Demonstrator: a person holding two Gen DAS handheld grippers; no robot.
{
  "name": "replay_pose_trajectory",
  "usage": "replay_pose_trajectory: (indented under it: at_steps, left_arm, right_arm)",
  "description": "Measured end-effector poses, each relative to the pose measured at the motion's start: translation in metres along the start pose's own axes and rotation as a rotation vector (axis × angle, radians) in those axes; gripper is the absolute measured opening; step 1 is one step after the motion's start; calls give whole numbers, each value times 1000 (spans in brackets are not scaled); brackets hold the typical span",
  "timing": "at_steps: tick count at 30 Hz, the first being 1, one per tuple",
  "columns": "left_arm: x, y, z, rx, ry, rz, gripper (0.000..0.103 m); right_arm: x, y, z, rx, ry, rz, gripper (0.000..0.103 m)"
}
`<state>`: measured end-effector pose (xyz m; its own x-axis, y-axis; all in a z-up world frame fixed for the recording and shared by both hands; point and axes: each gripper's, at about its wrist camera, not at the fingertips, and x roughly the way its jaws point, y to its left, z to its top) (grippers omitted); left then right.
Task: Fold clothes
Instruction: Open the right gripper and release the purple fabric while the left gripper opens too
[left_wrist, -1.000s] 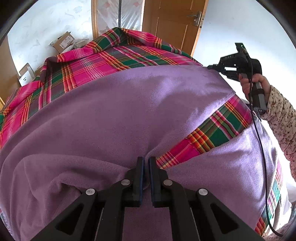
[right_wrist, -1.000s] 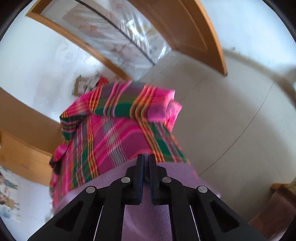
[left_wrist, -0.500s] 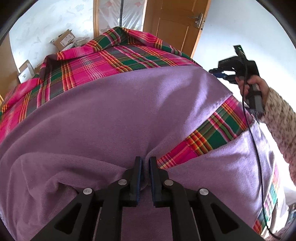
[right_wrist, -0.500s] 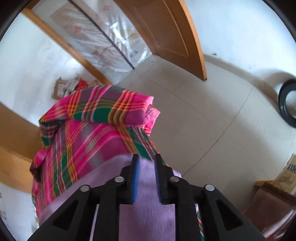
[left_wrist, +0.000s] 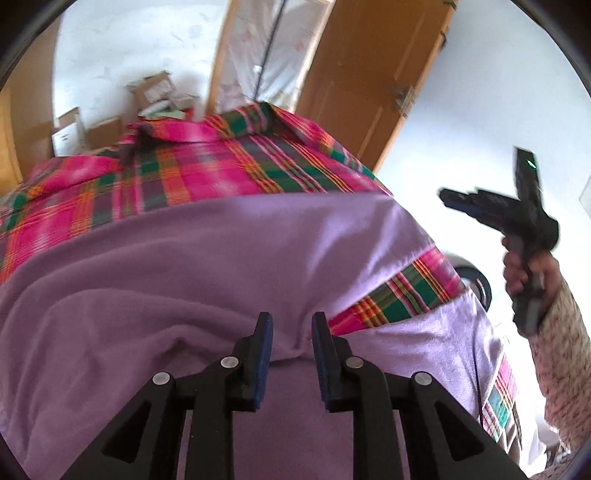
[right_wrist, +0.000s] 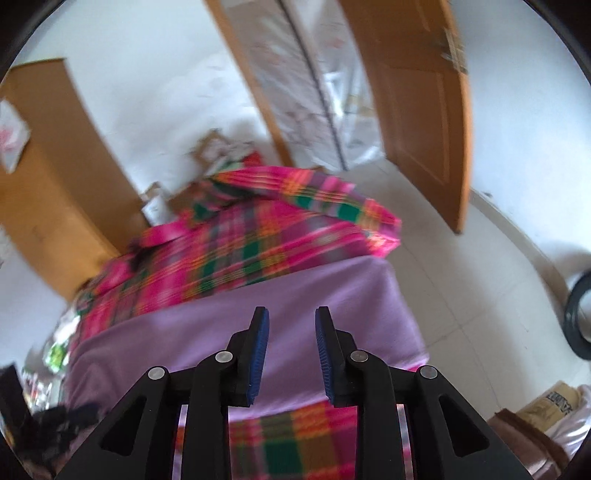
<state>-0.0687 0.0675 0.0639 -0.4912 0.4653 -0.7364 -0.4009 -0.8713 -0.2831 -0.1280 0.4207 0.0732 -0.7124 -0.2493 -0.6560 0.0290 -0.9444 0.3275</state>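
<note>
1. Fleece: a purple garment (left_wrist: 229, 258) lies spread over a plaid bed cover (left_wrist: 207, 173), and a flap laid over it leaves a strip of plaid showing at the fold line, so one fold looks to be down.
2. The left gripper (left_wrist: 290, 332) sits low at the near edge of the garment with its jaws apart. A small ridge of purple cloth stands between them unpinched, which reads as a release, not a grab.
3. The right gripper (right_wrist: 290, 332) hangs above the far side of the garment, jaws apart and holding nothing, likely lifted clear so the cloth can settle.
4. The left view shows the right gripper beside the garment's far corner, carried by a hand (left_wrist: 528, 269) in a patterned sleeve.
5. Cardboard boxes (left_wrist: 151, 90) stand beyond the garment, against the wall; their contents cannot be made out.
</note>
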Motion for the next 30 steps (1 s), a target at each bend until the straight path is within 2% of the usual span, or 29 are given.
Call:
replay_pose_trajectory:
  at_steps: [7,16,19,27,30]
  left_arm:
    - [-58,46,-28,-116,-77,62,23]
    - [-103,114,-89,-290,-75,158,24]
    - [-113,132,-108,-338,-70,186,24]
    - [-123,170,-140,-427,-38,230,24]
    - [-124,185,-148,-468,-36,230,24]
  right_arm:
    - [-23,71,-41,-126,36,95,28]
    - [6,170,-129,-325,180,209,28]
    - [13,191,-152,-353,224,242,28]
    - [17,232,-200,-400,255,266,28]
    - [24,241,-211,-384,310,285,28]
